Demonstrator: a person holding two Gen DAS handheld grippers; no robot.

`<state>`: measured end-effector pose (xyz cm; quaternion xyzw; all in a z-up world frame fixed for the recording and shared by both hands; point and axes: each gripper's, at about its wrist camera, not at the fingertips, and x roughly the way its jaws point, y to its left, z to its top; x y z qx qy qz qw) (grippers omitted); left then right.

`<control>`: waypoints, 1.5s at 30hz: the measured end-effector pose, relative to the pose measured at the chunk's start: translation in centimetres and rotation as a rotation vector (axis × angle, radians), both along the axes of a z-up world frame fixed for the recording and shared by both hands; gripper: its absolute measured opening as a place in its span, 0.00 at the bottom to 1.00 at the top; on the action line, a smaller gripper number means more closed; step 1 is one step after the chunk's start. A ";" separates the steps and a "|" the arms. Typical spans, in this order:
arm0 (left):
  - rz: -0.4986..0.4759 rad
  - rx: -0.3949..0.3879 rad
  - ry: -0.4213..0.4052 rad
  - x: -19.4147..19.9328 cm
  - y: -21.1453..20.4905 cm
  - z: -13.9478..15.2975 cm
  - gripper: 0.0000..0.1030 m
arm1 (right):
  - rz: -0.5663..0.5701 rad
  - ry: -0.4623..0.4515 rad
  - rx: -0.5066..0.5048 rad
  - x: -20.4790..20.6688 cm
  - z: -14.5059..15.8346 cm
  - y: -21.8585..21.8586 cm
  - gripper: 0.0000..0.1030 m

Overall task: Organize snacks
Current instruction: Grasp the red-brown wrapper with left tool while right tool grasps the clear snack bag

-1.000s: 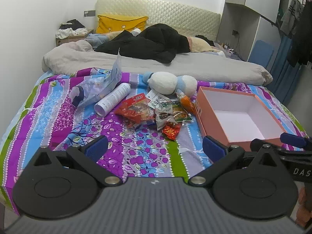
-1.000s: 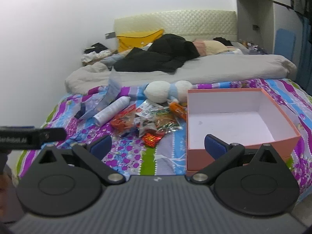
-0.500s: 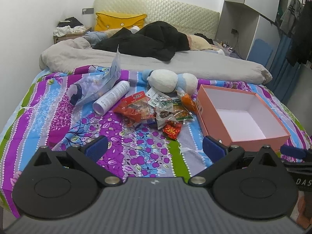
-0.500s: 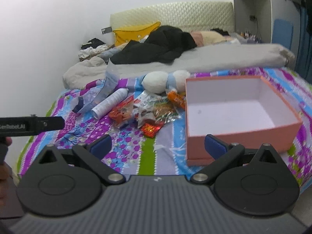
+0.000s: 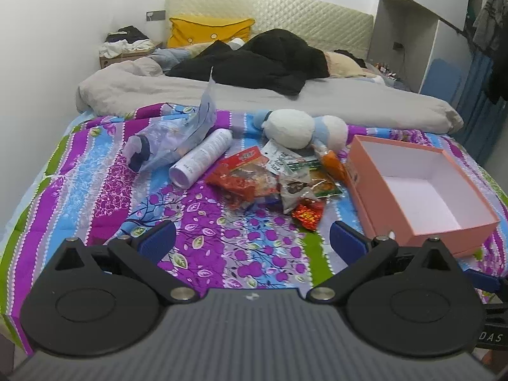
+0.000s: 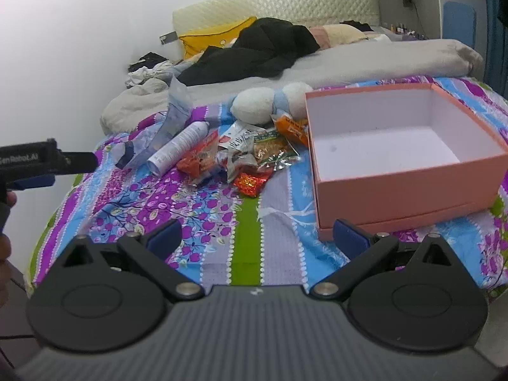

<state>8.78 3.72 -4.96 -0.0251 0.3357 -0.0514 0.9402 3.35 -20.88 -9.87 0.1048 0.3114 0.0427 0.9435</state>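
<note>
Altogether, one open pink box [image 5: 422, 219] sits on the bed's patterned bedspread [image 5: 95, 187], with nothing inside it. Just beside its left wall lies one loose pile of snack packets [image 5: 276, 177]; the exact count is hard to tell, though a red foil packet [image 5: 307, 213] and an orange packet [image 5: 331, 162] stand out. One white tube [image 5: 203, 157], one clear plastic bag [image 5: 177, 136] and one plush toy [image 5: 301, 128] lie nearby. Both the left gripper [image 5: 252, 239] and right gripper [image 6: 257, 236] hang wide apart, holding nothing.
</note>
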 end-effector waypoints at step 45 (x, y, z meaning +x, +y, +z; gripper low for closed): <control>0.076 -0.402 0.150 26.9 5.2 -20.1 0.90 | 0.157 -0.095 -0.239 25.5 -12.1 7.6 0.76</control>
